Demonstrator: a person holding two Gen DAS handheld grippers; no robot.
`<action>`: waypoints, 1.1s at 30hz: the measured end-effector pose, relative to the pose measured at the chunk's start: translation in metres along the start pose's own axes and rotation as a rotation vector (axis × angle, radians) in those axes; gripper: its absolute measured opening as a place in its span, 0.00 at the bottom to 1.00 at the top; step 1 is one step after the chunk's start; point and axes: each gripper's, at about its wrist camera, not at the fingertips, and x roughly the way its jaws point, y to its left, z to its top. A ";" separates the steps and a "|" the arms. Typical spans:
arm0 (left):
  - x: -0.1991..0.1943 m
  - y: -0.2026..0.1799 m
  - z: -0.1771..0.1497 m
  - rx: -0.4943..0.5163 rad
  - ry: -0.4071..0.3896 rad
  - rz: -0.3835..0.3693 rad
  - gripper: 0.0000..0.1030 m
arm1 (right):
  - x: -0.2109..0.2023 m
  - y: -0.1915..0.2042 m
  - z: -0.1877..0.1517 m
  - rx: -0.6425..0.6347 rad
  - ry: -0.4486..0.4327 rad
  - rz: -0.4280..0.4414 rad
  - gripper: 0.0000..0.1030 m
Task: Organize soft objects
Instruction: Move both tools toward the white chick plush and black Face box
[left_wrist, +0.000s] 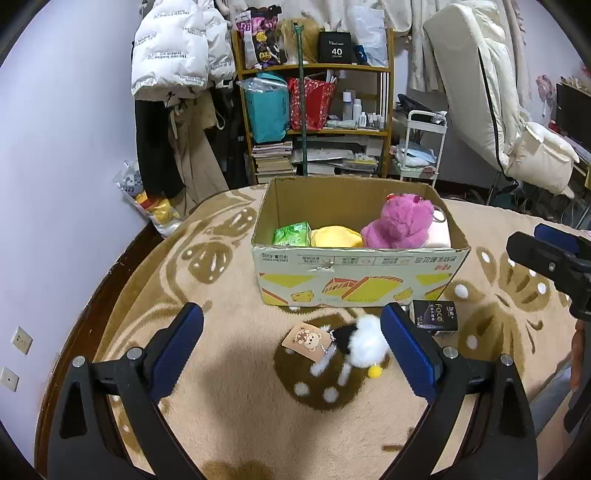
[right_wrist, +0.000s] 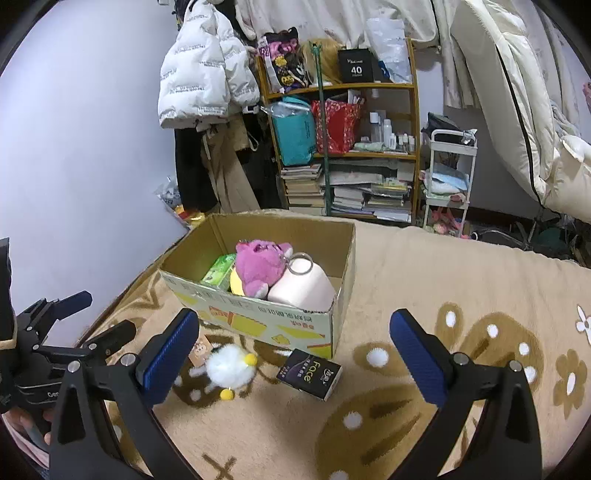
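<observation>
A cardboard box (left_wrist: 354, 273) (right_wrist: 266, 325) stands on the beige blanket. Inside lie a pink plush (left_wrist: 400, 221) (right_wrist: 262, 266), a yellow soft thing (left_wrist: 336, 237), a green pack (left_wrist: 292, 234) (right_wrist: 218, 272) and a pale pink roll (right_wrist: 303, 290). In front of the box lies a white fluffy toy (left_wrist: 365, 341) (right_wrist: 231, 365) with a bear tag (left_wrist: 308, 340). A black "Face" box (left_wrist: 434, 315) (right_wrist: 310, 373) lies beside it. My left gripper (left_wrist: 291, 347) is open just before the fluffy toy. My right gripper (right_wrist: 295, 354) is open above the Face box.
A wooden shelf (left_wrist: 314, 99) (right_wrist: 343, 136) full of bags, bottles and books stands behind the bed. Coats hang on the left wall (left_wrist: 177, 92). A white cart (left_wrist: 421, 147) (right_wrist: 448, 177) stands at the right. The other gripper shows at the right edge (left_wrist: 554, 262) and at the left edge (right_wrist: 44, 343).
</observation>
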 end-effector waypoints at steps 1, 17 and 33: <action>0.002 0.000 -0.001 -0.001 0.004 -0.001 0.93 | 0.002 0.000 0.000 0.001 0.004 0.000 1.00; 0.046 -0.015 -0.013 0.015 0.097 -0.037 0.93 | 0.053 -0.003 -0.012 0.005 0.154 -0.037 1.00; 0.080 -0.043 -0.023 0.100 0.155 -0.063 0.93 | 0.097 -0.022 -0.021 0.095 0.271 -0.043 1.00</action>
